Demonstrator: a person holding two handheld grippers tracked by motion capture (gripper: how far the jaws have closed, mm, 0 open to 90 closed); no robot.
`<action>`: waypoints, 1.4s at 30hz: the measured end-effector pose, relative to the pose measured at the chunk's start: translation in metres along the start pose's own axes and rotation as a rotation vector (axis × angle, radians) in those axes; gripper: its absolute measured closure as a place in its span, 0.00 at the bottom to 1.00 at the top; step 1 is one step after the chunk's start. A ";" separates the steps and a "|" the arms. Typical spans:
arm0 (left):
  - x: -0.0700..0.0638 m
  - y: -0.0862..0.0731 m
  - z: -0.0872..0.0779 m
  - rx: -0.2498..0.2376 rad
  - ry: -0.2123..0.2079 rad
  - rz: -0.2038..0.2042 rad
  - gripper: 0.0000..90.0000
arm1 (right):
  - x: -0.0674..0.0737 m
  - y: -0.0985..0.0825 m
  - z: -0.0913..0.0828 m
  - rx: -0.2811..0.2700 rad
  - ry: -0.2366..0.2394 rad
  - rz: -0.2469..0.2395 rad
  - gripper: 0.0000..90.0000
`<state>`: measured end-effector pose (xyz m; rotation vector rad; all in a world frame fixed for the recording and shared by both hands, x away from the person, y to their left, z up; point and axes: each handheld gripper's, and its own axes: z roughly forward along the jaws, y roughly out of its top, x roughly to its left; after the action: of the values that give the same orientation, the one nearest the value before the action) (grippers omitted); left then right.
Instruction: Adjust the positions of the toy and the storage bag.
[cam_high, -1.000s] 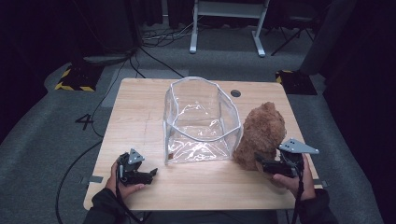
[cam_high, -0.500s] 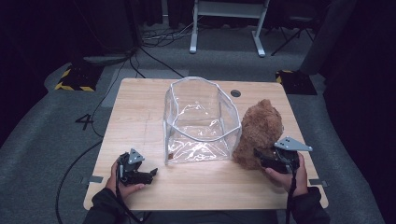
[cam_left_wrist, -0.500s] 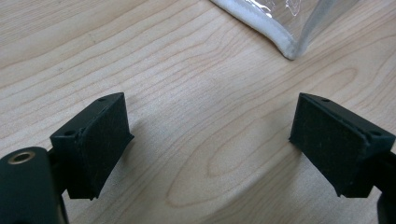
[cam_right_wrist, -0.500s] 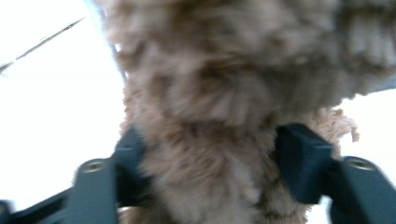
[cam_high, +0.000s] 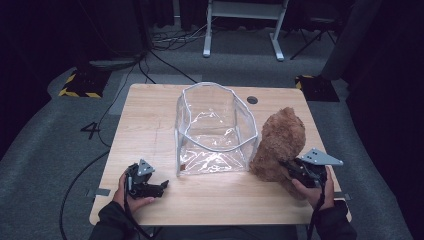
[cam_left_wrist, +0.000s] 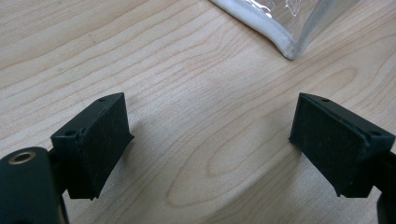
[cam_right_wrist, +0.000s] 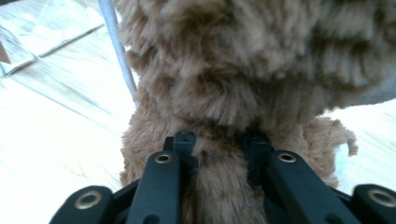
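Observation:
A brown plush teddy bear (cam_high: 280, 142) sits upright on the wooden table (cam_high: 150, 120), right beside a clear plastic bag (cam_high: 212, 130) with a white rim. My right gripper (cam_high: 289, 167) is at the bear's lower back; its jaws have just been closing and now pinch the brown fur (cam_right_wrist: 219, 112) between them. The bag's grey-white rim (cam_right_wrist: 116, 46) stands just left of the bear. My left gripper (cam_high: 159, 187) rests near the table's front left, open, with only bare wood (cam_left_wrist: 210, 140) between its pads (cam_left_wrist: 98, 140). A corner of the bag (cam_left_wrist: 285, 42) lies ahead of it.
A round cable hole (cam_high: 252, 100) is in the table's far edge. Beyond the table stand a white desk frame (cam_high: 240, 25) and cables on grey carpet. A yellow-black striped block (cam_high: 80, 82) lies on the floor at the left.
My right gripper has pushed in toward the bear and its jaws have closed on the fur. The left gripper has not moved.

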<state>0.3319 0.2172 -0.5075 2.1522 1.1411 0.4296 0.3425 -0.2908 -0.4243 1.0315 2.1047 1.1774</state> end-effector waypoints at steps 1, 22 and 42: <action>0.000 0.001 0.001 0.004 0.003 -0.008 0.13 | -0.003 -0.002 -0.003 -0.018 0.002 0.003 0.84; -0.010 0.024 0.002 -0.097 -0.066 -0.047 0.18 | -0.025 -0.009 -0.031 -0.132 -0.018 0.004 0.86; -0.029 0.063 0.036 -0.093 -0.091 0.098 0.38 | -0.030 -0.013 -0.037 -0.150 -0.009 -0.014 0.86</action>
<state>0.3739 0.1539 -0.4908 2.1301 0.9503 0.4158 0.3283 -0.3366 -0.4150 0.9505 1.9798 1.3001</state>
